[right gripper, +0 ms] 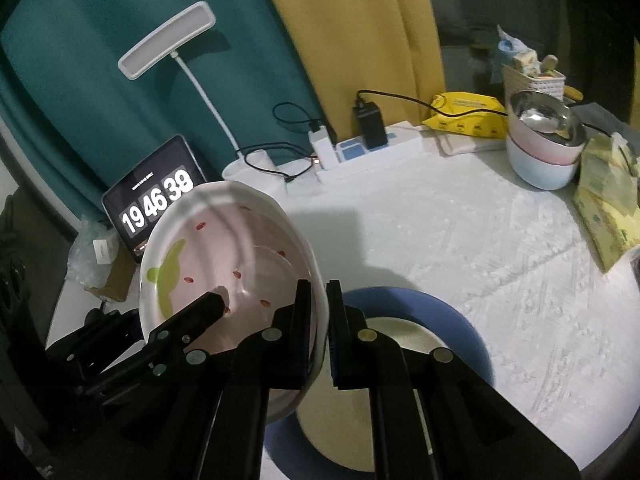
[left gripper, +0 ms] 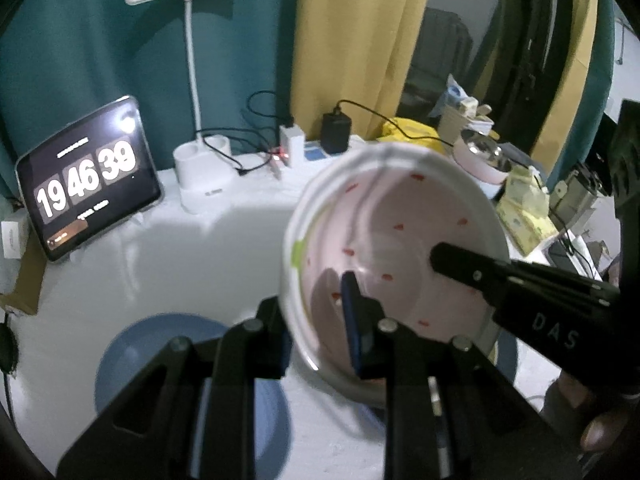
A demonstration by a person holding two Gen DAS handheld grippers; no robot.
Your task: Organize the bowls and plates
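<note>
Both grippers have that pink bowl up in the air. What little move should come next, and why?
Probably carry the bowl sideways toward the stacked bowls at the table's far edge, keeping it level. Both the left gripper and the right gripper are clamped on opposite sides of its rim, it hangs above the blue plate, and bowls seem to belong with bowls.

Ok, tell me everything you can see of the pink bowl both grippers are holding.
The pink bowl looks like glazed ceramic: white outside and rim, pale pink inside with small red dashes and a green leaf-like mark. It is empty, lifted off the table and tilted steeply. The left gripper and the right gripper each pinch its wall at opposite edges, one finger inside, one outside. Below it lies a blue plate.
</note>
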